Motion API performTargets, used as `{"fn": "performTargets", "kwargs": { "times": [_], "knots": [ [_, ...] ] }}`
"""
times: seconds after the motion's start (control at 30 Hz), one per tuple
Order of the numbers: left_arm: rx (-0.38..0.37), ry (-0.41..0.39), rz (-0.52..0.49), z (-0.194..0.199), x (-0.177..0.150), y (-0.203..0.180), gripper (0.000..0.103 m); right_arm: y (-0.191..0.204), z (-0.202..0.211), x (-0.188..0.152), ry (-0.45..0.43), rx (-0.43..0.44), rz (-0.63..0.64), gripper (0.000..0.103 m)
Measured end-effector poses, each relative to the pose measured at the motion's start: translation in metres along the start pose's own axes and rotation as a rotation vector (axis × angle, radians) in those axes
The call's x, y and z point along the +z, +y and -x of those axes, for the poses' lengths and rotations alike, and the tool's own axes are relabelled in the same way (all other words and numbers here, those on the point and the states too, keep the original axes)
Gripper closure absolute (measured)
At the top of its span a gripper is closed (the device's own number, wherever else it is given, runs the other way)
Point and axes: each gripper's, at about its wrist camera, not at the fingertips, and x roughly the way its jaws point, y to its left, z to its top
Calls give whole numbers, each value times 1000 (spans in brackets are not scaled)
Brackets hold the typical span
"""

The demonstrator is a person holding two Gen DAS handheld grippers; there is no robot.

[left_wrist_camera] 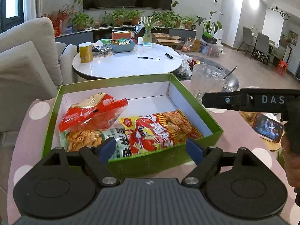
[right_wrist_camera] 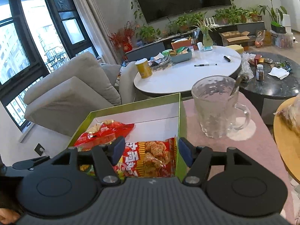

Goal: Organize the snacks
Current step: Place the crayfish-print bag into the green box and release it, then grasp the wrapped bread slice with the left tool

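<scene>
1. Left wrist view: the left gripper (left_wrist_camera: 151,149) is hovering over the near wall of the green box (left_wrist_camera: 131,79), fingers spread, grasping nothing.
2. Three snack bags are lying inside: red bag (left_wrist_camera: 93,113) far left, pale green bag (left_wrist_camera: 88,138) near left, lobster bag (left_wrist_camera: 159,129) right.
3. The right gripper (right_wrist_camera: 151,152) is straddling the box's right wall, fingers released.
4. A glass mug (right_wrist_camera: 217,106) is standing right of the box.

"DAS" (white) on hand-held gripper (left_wrist_camera: 251,103).
</scene>
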Motion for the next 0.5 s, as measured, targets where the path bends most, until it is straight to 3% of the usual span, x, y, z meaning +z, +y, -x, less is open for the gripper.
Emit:
{"fn": "performTargets", "kwargs": {
  "times": [0.5],
  "knots": [
    [-46,-28,-14,57,-33,-17,21,6,42,-32,35,0,-15,44]
  ]
}}
